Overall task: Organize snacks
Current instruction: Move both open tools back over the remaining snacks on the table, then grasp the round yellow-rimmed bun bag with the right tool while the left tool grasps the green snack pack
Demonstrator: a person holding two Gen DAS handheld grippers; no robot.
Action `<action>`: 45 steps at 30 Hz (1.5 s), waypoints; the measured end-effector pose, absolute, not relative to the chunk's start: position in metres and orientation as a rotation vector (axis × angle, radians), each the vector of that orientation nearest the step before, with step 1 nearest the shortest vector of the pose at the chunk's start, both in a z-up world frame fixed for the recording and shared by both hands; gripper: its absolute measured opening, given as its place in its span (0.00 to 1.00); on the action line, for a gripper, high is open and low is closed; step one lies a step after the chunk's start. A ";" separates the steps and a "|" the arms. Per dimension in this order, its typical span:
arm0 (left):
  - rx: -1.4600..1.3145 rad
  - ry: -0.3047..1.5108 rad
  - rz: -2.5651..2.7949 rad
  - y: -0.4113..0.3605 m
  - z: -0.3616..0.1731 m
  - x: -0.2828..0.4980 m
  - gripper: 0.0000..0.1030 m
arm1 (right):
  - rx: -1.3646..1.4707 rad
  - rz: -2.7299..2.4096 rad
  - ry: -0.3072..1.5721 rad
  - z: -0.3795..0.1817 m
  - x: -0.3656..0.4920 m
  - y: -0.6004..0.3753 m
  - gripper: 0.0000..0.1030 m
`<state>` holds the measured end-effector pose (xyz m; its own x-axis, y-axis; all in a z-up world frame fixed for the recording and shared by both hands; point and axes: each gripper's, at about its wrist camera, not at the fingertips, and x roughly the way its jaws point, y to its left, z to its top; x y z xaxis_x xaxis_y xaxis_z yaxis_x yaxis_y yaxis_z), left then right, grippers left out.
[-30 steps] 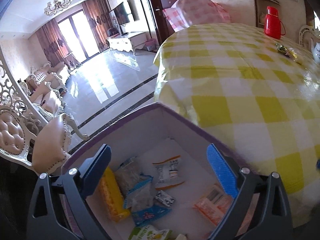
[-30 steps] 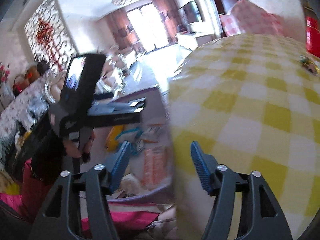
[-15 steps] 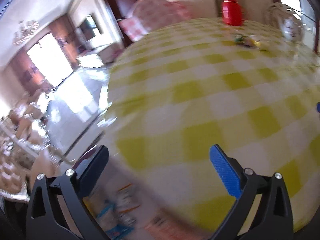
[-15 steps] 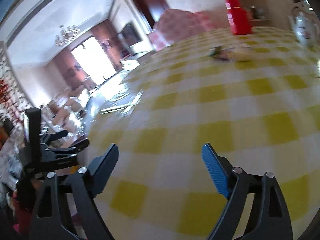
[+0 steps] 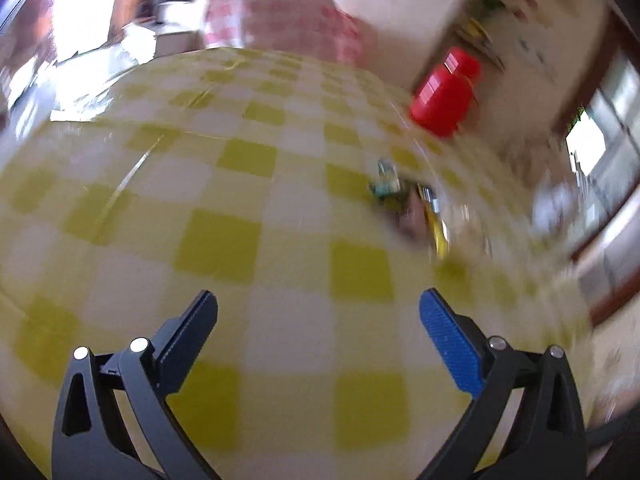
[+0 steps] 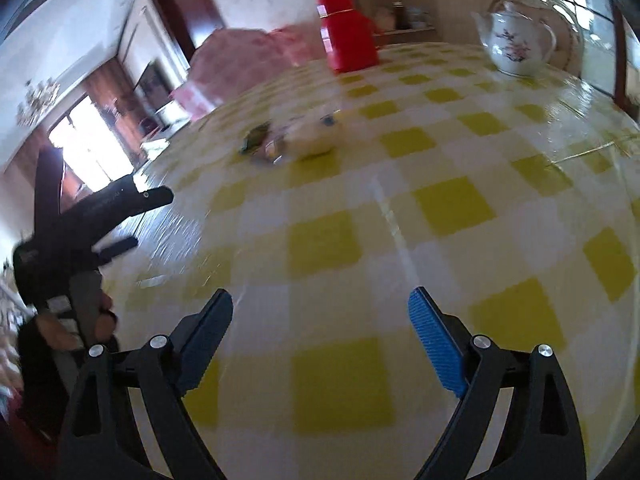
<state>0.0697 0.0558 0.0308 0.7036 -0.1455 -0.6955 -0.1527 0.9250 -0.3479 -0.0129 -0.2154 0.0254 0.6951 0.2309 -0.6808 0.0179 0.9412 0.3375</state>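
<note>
Two grippers hover over a glossy yellow-and-white checked tablecloth, both empty. Left gripper has jaws wide apart; right gripper jaws are opening. Crinkly snacks lie in a small blurred pile mid-table, before a boxy red flask. Only the right view shows a rounded white floral teapot and the hand holding the left gripper.

Yellow-and-white checked tablecloth; red flask; blue fingers.
</note>
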 end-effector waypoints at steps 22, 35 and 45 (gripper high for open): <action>-0.682 0.603 0.073 0.097 0.017 0.099 0.98 | 0.316 0.045 0.989 0.013 0.228 -0.160 0.85; -0.705 0.622 0.055 0.099 0.012 0.094 0.98 | 0.120 0.076 0.962 0.007 0.218 -0.139 0.70; -0.692 0.653 0.051 0.097 0.012 0.096 0.98 | 0.145 0.152 0.852 0.023 0.055 -0.192 0.62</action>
